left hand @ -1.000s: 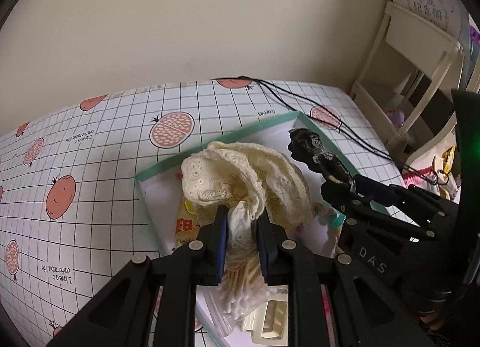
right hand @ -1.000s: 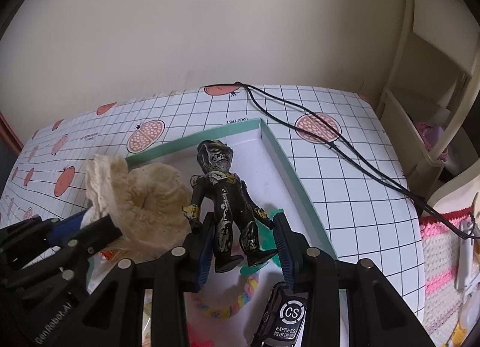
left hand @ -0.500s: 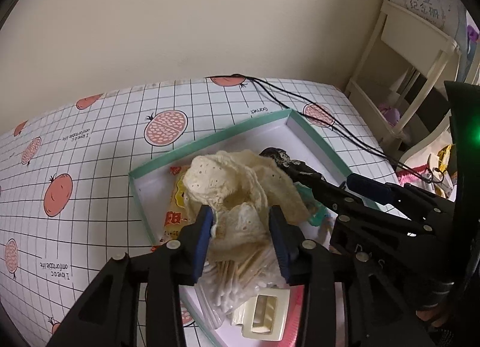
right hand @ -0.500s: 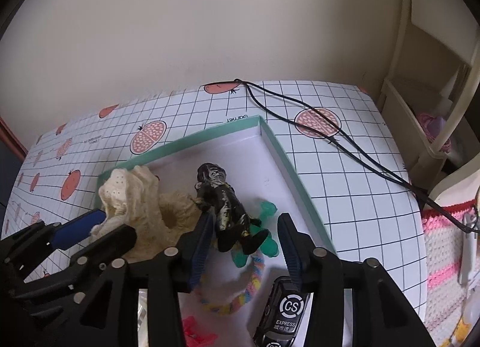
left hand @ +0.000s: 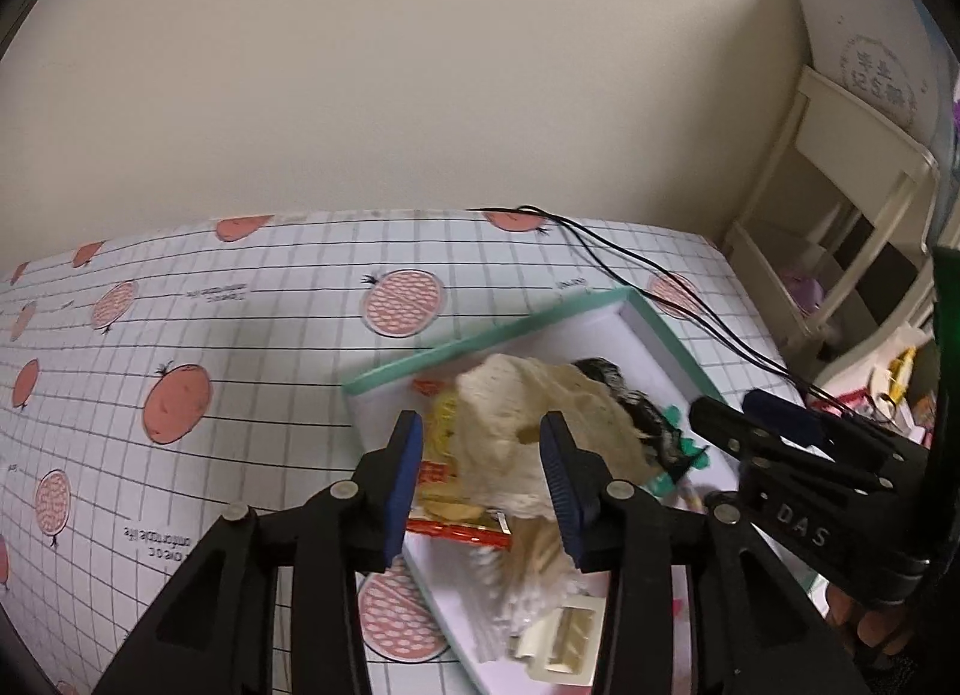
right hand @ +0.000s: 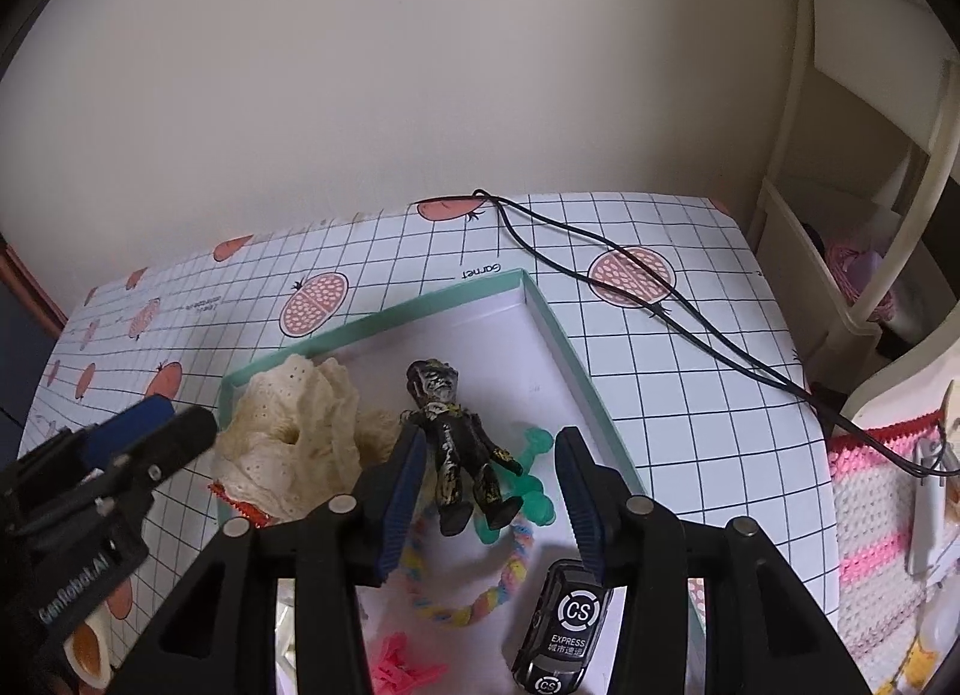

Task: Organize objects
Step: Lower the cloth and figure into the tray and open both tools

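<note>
The tray point(right hand: 558, 329), a shallow white box with a teal rim, sits on the desk point(right hand: 690, 395) and holds nearly everything. The cloth point(right hand: 294, 443), a cream lace bundle, is heaped against the tray's left wall on top of a red packet point(left hand: 456, 527), and the figure point(right hand: 456, 443), a black and gold toy, lies face up near the tray's middle with its legs over a green toy point(right hand: 531, 473). Nearer than the figure lie a braid point(right hand: 480, 593), a toy car point(right hand: 561, 629) and a pink clip point(right hand: 399, 665); a cream clip point(left hand: 564, 641) and a bag of swabs point(left hand: 522, 593) show at the tray's near left. The left gripper point(left hand: 480, 476) hangs just above the cloth with its jaws spread wide and nothing between them; the right gripper point(right hand: 489, 491) is likewise spread and empty, its jaws straddling the figure's legs without touching. Both things look placed, so the risks lie in pulling away. The lace is open-weave and could snag a left jaw tip, dragging the cloth up and over the low left wall. The right jaws sit close to the figure's feet, and a sideways drift could knock it against the green toy or the braid. The two grippers are also near each other over the tray, and the cable point(right hand: 660, 311) on the desk beyond the tray's right wall could catch a wide swing.
</note>
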Demonstrator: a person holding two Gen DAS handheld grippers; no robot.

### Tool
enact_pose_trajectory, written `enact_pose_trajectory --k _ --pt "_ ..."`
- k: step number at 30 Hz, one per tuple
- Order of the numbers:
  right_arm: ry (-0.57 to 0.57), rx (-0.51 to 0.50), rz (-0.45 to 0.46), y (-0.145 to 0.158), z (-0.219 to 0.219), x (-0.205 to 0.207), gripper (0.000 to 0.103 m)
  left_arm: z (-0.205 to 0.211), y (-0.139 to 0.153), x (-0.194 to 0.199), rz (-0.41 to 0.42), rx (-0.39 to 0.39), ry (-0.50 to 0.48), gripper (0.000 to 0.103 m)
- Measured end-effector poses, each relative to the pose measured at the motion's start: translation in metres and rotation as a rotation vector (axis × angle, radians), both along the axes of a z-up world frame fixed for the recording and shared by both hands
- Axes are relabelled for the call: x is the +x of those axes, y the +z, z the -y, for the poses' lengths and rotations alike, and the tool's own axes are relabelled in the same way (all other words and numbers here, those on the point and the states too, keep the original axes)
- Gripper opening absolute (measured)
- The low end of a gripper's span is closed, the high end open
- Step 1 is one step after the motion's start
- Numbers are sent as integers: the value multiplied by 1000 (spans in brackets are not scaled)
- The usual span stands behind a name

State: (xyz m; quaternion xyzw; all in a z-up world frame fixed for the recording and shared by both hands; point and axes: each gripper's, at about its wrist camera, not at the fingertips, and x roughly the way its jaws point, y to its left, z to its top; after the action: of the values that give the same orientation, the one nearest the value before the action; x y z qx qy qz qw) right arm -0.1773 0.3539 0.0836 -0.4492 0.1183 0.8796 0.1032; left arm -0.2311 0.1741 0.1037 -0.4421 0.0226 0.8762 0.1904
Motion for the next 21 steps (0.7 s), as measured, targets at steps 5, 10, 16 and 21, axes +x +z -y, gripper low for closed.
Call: enact_pose_trajectory --k 5,10,16,21 --pt "14 -5 13 -6 4 -3 63 8 -6 -5 1 -30 49 57" --pt "24 -6 16 -9 8 -5 69 19 -14 -11 -7 -63 112 79" --pt "61 -1 15 -13 18 -8 89 30 -20 -17 -18 -80 160 96" --pt "69 -13 17 -17 18 -10 100 35 -20 -18 -29 -82 187 103"
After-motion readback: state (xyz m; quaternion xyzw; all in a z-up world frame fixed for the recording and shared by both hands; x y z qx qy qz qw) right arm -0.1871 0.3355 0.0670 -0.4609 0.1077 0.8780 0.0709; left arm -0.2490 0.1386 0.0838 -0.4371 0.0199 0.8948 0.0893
